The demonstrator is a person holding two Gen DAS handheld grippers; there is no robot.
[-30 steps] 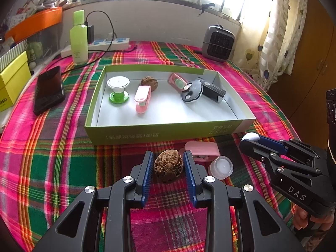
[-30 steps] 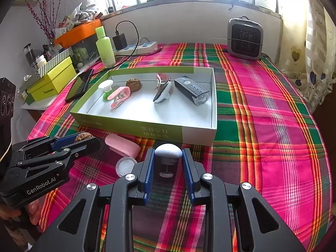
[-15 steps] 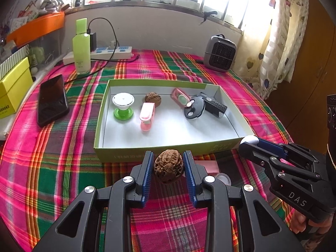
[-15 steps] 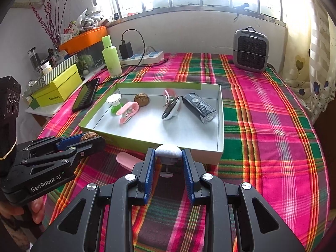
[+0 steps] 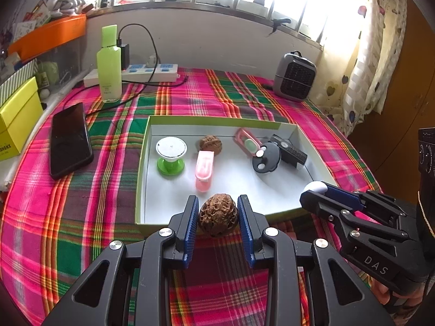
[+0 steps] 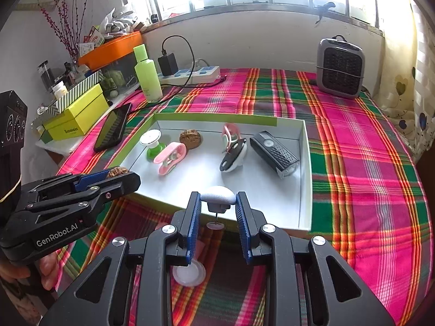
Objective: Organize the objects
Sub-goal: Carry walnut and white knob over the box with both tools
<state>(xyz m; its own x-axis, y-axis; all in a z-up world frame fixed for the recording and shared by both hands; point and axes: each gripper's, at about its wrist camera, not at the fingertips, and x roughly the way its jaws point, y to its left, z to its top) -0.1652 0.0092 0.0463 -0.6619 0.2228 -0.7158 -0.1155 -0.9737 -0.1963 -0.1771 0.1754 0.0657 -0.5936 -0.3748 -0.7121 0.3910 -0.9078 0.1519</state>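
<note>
- Between the blue pads of the left gripper (image 5: 218, 214) sits a brown walnut (image 5: 218, 215), pinched on both sides and held above the near wall of the green-edged box (image 5: 140, 163); the right gripper (image 6: 217, 203) is closed on a white mushroom-shaped knob (image 6: 217, 196), also held over that near wall
- Ahead of the left gripper, inside the box: a pink clip (image 5: 204, 169) straight in front; a second walnut (image 5: 210, 143) beyond it; a green-footed white stand (image 5: 171, 153) ahead to the left; a black round gadget (image 5: 266, 159), a pink oval case (image 5: 246, 143) and a black bike light (image 5: 289, 152) ahead to the right
- Open white floor lies at the near end of the box, just past both grippers; the far half is crowded
- Beneath the right gripper, on the plaid cloth (image 6: 367, 190): a white lid (image 6: 189, 271) and a sliver of something pink beside it
- Left of the box: a black phone (image 5: 70, 140), a yellow box (image 5: 17, 116) at the table edge; farther off, a green bottle (image 5: 109, 63), a power strip (image 5: 141, 73) and a grey heater (image 5: 295, 77)
- Right of the box the cloth runs bare to the curtain (image 5: 372, 40)
</note>
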